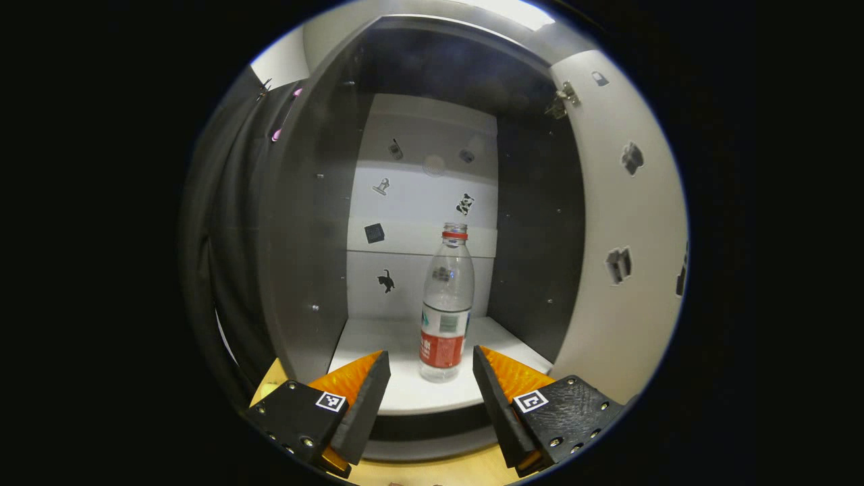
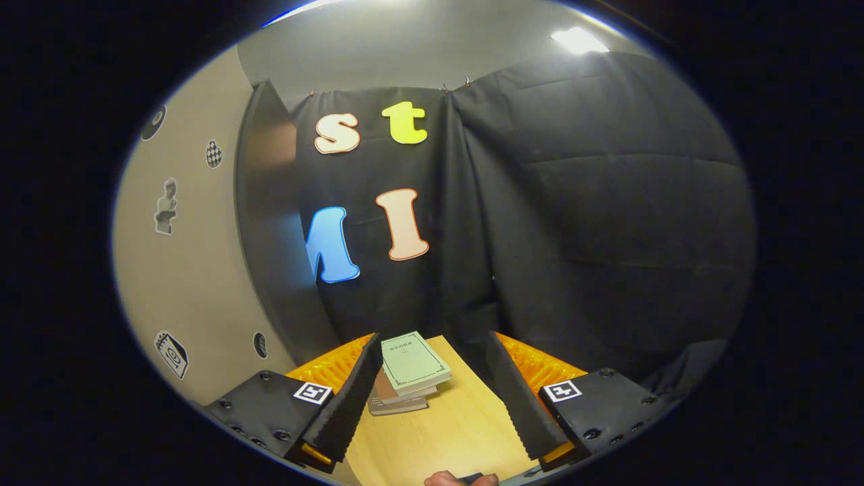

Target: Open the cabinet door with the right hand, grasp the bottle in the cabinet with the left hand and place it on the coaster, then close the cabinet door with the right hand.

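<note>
- Left gripper view: left gripper (image 1: pixel 430 378) released, jaws wide apart, lined up w/ the clear plastic bottle w/ red-and-white label and red neck ring (image 1: pixel 445 307). Bottle stands upright, no cap, on the white shelf (image 1: pixel 405 395) inside the dark-walled cabinet (image 1: pixel 307 223); pale door w/ stickers (image 1: pixel 621 223) swung open at the right.
- Step in hand, by my read: reach in and grasp. Bottle sits slightly right of the jaw gap's centre and beyond the fingertips, not touched yet. Advice: nudge right, go straight in, close on the label band, low on the body. Looks empty, so light and tippy; squeeze gently, don't bump it w/ one finger first.
- Right gripper view: right gripper (image 2: pixel 432 378) also released, nothing between jaws, over the light wooden table (image 2: pixel 445 432). Stack of thin books, green on top (image 2: pixel 408 374), lies ahead; door's pale stickered face (image 2: pixel 196 270) at left. Keep this hand off the door's swing path till closing. Coaster: can't place it.
</note>
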`<state>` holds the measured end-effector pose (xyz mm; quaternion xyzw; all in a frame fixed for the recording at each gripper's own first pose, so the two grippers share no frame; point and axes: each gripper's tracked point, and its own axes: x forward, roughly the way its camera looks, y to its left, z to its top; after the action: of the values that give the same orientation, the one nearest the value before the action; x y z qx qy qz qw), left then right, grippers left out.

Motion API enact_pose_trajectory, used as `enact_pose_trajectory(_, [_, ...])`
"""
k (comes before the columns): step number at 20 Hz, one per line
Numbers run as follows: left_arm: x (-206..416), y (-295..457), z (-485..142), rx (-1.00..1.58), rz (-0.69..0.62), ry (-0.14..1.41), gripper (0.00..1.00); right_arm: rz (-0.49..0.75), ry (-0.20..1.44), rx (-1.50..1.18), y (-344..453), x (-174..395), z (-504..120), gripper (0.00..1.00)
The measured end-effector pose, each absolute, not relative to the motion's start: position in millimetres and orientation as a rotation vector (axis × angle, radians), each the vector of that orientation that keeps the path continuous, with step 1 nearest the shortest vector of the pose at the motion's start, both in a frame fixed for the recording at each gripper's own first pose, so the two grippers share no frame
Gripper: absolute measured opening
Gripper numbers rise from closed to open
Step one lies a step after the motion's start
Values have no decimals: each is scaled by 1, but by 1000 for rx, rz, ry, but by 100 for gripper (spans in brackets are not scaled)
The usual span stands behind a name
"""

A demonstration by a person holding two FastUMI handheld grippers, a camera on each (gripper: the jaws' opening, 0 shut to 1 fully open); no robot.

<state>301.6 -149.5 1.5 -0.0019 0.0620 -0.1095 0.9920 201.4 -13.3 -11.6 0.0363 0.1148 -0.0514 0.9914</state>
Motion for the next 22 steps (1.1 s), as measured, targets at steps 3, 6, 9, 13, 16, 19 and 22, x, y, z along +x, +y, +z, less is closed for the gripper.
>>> enact_pose_trajectory(3, [330,-156,5,10,-222,125,72,-89,236,114,-16,209,-19,98])
enact_pose_trajectory(6, [352,-168,10,35,-247,116,72,-73,219,160,-20,216,-21,98])
enact_pose_trajectory(9, [367,-175,10,38,-260,117,72,-101,234,155,-30,221,-27,98])
enact_pose_trajectory(13, [388,-182,3,24,-272,126,72,-106,247,147,-28,230,-32,98])
enact_pose_trajectory(16, [397,-188,1,-14,-296,132,72,-104,256,136,-24,235,-35,98])
enact_pose_trajectory(19, [401,-186,1,-27,-297,127,72,-105,262,119,-23,238,-38,98])
enact_pose_trajectory(22, [403,-185,-1,-39,-304,131,72,-105,271,112,-20,239,-40,98])
